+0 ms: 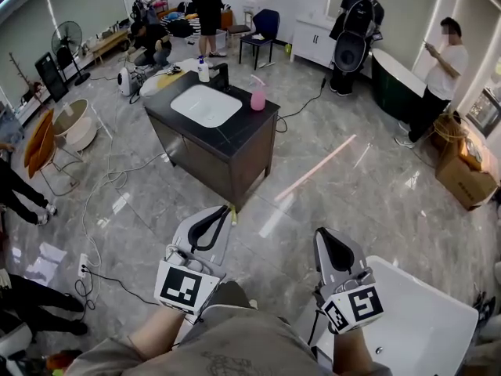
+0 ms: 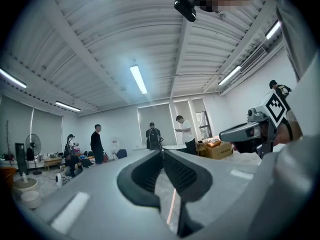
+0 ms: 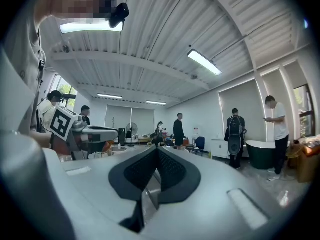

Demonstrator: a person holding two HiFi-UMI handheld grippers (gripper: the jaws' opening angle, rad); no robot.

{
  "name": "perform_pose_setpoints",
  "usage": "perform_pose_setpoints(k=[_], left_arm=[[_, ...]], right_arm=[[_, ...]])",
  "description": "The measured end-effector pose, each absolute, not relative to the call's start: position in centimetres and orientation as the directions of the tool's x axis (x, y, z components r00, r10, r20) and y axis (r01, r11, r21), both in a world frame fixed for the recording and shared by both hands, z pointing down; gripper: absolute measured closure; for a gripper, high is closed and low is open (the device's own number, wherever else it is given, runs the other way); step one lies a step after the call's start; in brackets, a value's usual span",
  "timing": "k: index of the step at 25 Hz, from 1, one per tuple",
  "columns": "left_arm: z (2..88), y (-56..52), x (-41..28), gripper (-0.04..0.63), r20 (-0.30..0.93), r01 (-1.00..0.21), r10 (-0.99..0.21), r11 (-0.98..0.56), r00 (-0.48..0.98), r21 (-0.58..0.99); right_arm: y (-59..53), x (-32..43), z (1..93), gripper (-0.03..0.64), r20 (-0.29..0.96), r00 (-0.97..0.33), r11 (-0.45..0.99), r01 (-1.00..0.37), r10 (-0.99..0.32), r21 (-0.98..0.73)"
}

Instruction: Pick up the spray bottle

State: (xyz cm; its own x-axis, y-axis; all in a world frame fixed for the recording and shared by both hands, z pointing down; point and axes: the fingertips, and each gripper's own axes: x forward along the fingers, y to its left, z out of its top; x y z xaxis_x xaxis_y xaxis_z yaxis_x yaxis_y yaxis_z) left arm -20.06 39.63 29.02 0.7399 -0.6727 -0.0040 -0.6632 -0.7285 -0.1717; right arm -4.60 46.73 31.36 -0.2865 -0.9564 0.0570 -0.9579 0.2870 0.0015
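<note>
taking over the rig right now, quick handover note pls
Left gripper: shut, empty, held low near the body.
Right gripper: shut, empty, held low too.
Pink spray bottle: upright on the dark sink cabinet, right of the white basin in the head view, across open floor from you.
Done: nothing; bottle not yet grasped.
Left: walk up, open one gripper, close on the bottle, lift.

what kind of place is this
Probably a big hall staged as a mock bathroom: a freestanding vanity with a sink, a dark bathtub by the wall, and cables trailing over the floor.
</note>
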Motion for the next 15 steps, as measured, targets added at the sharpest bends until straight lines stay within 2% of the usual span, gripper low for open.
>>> perform_pose_setpoints(k=[2, 6, 15], left_arm=[[28.7, 39.4, -19.8, 0.497, -0.023, -0.68, -0.686, -0.715, 0.727, -0.164], [27.9, 38.8, -19.5, 0.419, -0.057, -0.711, -0.714, -0.682, 0.698, -0.171], [28.7, 34.7, -18.1, 0.411, -0.038, -0.71, -0.716, -0.684, 0.698, -0.167]], right_arm=[[46.7, -4.1, 31.5, 0.588, 0.061, -0.284, 0.284, -0.959, -0.957, -0.001], [46.2, -3.2, 31.5, 0.588, 0.065, -0.283, 0.283, -0.959, -0.957, -0.005], [42.2, -2.2, 32.8, 0.588, 0.091, -0.297, 0.297, -0.955, -0.951, -0.016]])
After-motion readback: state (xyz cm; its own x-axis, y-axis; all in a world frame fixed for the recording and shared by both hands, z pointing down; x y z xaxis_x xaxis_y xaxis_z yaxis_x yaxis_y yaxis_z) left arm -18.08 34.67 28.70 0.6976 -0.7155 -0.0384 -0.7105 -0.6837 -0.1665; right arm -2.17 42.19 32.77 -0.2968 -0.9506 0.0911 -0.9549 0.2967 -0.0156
